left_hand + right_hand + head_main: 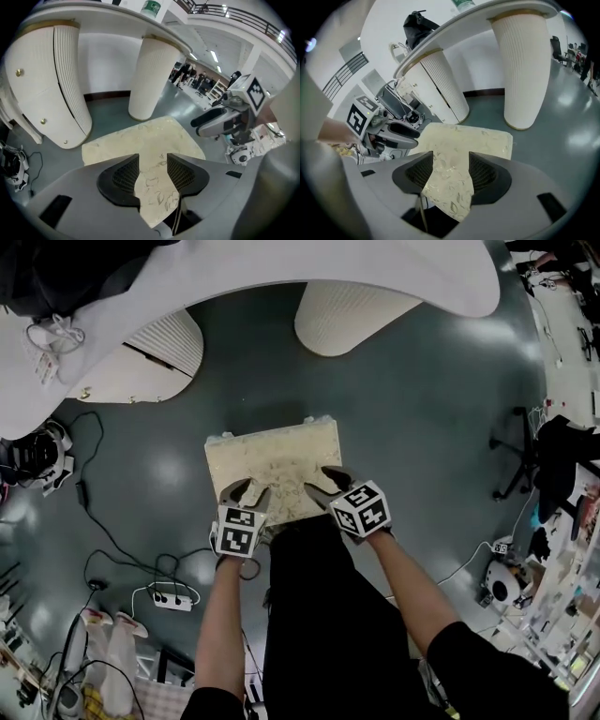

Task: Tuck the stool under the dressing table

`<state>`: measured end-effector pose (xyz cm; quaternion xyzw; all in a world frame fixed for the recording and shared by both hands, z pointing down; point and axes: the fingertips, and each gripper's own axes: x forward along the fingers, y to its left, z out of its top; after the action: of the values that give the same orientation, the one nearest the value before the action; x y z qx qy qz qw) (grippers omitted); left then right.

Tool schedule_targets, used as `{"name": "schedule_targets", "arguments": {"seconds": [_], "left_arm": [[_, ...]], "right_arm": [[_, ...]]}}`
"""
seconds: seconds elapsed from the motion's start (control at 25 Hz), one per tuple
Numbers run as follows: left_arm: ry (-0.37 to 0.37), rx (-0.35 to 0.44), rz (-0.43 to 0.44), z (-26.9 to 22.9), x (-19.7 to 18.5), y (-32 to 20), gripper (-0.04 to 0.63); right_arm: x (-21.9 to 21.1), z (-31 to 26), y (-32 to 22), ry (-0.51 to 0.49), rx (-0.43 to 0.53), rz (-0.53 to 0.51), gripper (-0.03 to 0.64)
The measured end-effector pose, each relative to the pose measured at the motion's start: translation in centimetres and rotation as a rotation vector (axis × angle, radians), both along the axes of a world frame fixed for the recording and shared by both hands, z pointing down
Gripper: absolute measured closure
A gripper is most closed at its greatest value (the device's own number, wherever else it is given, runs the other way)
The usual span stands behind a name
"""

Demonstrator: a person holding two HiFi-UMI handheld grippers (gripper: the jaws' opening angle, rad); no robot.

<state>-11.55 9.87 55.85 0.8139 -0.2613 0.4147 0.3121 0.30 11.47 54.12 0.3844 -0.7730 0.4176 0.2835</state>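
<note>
The stool point(277, 463) is a square seat with a cream, floral-patterned cushion, standing on the grey floor in front of the white curved dressing table point(281, 268). My left gripper point(246, 491) is open over the stool's near left edge. In the left gripper view the cushion point(140, 138) shows through the gap between the jaws of my left gripper point(153, 165). My right gripper point(328, 482) is open over the near right edge. In the right gripper view the cushion point(461, 140) also shows between the jaws of my right gripper point(451, 167). Neither gripper's pads press on the cushion.
Two ribbed white pedestals carry the table: one right point(352, 315), one left with drawers point(155, 352). The gap between them lies beyond the stool. A power strip point(167, 597) and cables point(103, 531) lie on the floor at left. A chair base point(517, 457) stands right.
</note>
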Motion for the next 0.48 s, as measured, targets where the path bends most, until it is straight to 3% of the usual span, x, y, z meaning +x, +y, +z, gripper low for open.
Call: {"name": "schedule_targets", "arguments": {"seconds": [0.12,0.24,0.32,0.48], "left_arm": [[0.014,-0.072,-0.011,1.1,-2.9,-0.2,0.366],[-0.025,-0.121,-0.068,2.5,-6.6,-0.8,0.326],[-0.043,-0.172,-0.094,3.6,-8.3,-0.6,0.297],[-0.006,-0.298,-0.116,5.6,-9.5,0.5,0.245]], "right_arm": [[3.9,1.6,0.6,-0.009,-0.050,0.020,0.399],[6.7,3.0,0.8,-0.002,-0.091,0.018,0.386],[7.5,4.1,1.1,-0.013,-0.126,0.014,0.374],[7.9,7.5,2.2,-0.089,-0.240,0.028,0.349]]}}
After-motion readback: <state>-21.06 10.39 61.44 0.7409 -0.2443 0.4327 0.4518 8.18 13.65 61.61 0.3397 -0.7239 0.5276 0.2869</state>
